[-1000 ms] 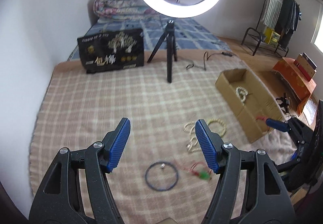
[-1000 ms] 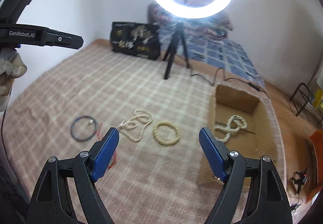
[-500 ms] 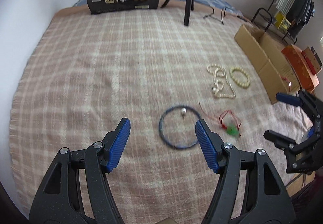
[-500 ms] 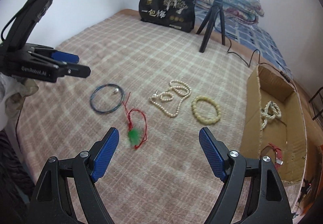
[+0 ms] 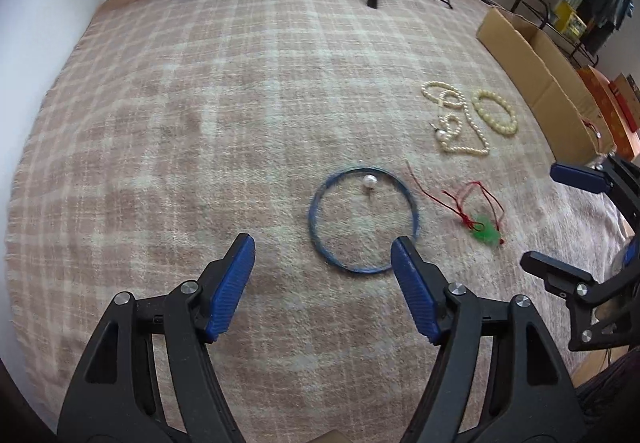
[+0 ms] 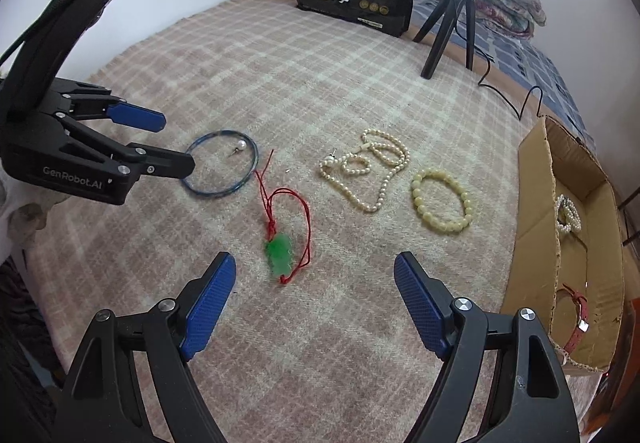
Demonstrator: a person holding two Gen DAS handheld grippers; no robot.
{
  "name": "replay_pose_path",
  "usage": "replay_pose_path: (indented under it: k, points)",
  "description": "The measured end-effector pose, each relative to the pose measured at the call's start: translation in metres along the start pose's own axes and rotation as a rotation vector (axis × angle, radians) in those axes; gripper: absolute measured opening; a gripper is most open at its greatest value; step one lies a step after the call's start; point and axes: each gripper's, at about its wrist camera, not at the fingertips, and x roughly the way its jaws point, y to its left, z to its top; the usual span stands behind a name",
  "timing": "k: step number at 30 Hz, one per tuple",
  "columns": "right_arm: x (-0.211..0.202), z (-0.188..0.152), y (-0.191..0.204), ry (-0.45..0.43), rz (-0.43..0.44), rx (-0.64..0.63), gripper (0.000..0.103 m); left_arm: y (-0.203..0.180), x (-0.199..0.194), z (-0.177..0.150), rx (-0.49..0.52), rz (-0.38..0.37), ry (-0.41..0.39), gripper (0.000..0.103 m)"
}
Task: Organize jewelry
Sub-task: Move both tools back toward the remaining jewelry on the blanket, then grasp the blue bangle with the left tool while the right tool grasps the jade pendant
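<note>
Pickup step: left gripper point(image 5: 322, 267) (fingers spread, empty) hangs beside the blue ring point(image 5: 363, 220); next, close on its rim.

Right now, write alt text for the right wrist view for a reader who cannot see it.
The open right gripper hovers over a green pendant on a red cord on a plaid blanket. Beyond lie a blue ring, a pearl necklace and a beaded bracelet; the open left gripper reaches toward the ring, and a cardboard box sits right.

on the blanket point(image 6: 280, 83): one blue hoop point(image 6: 221, 164), one pearl earring point(image 6: 240, 145), one jade pendant point(image 6: 280, 252), one pearl necklace point(image 6: 372, 171), one bead bracelet point(image 6: 441, 200); one cardboard box point(image 6: 532, 203).
</note>
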Motion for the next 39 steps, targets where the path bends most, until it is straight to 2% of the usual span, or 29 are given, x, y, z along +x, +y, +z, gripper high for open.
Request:
replay_pose_path:
  k: [3, 7, 11, 14, 17, 19, 24, 26, 28, 30, 31, 39]
  points:
    - [0.003, 0.003, -0.002, -0.006, 0.003, 0.021, 0.081, 0.003, 0.007, 0.003, -0.009, 0.030, 0.000, 0.072]
    - [0.009, 0.007, 0.000, -0.002, 0.023, 0.020, 0.073, 0.007, 0.019, 0.009, -0.023, 0.032, 0.026, 0.053]
    - [0.015, 0.008, 0.005, 0.003, 0.041, 0.007, 0.070, 0.010, 0.026, 0.013, -0.038, 0.026, 0.022, 0.052]
    - [0.019, 0.009, 0.007, 0.010, 0.059, 0.001, 0.063, 0.010, 0.029, 0.013, -0.032, 0.030, 0.013, 0.048]
    - [0.025, 0.010, 0.006, 0.018, 0.075, 0.009, 0.059, 0.008, 0.033, 0.015, -0.023, 0.049, -0.003, 0.037]
    - [0.030, 0.010, 0.006, 0.027, 0.076, 0.010, 0.058, 0.007, 0.034, 0.017, -0.020, 0.060, -0.012, 0.025]
    - [0.040, 0.008, 0.017, 0.071, 0.065, -0.044, 0.054, 0.005, 0.038, 0.021, -0.015, 0.074, -0.022, 0.009]
    - [0.043, 0.007, 0.020, 0.082, 0.049, -0.064, 0.053, 0.005, 0.039, 0.022, -0.020, 0.074, -0.025, 0.008]
    - [0.043, 0.007, 0.019, 0.084, 0.068, -0.054, 0.042, 0.007, 0.038, 0.022, -0.029, 0.070, -0.028, 0.005]
    - [0.043, 0.008, 0.015, 0.085, 0.074, -0.032, 0.022, 0.008, 0.037, 0.021, -0.036, 0.068, -0.030, 0.004]
    - [0.043, 0.008, 0.012, 0.086, 0.067, -0.024, 0.017, 0.008, 0.036, 0.021, -0.038, 0.067, -0.031, 0.004]
    - [0.035, 0.010, 0.008, 0.070, 0.063, 0.005, 0.015, 0.007, 0.024, 0.016, -0.049, 0.068, -0.051, 0.002]
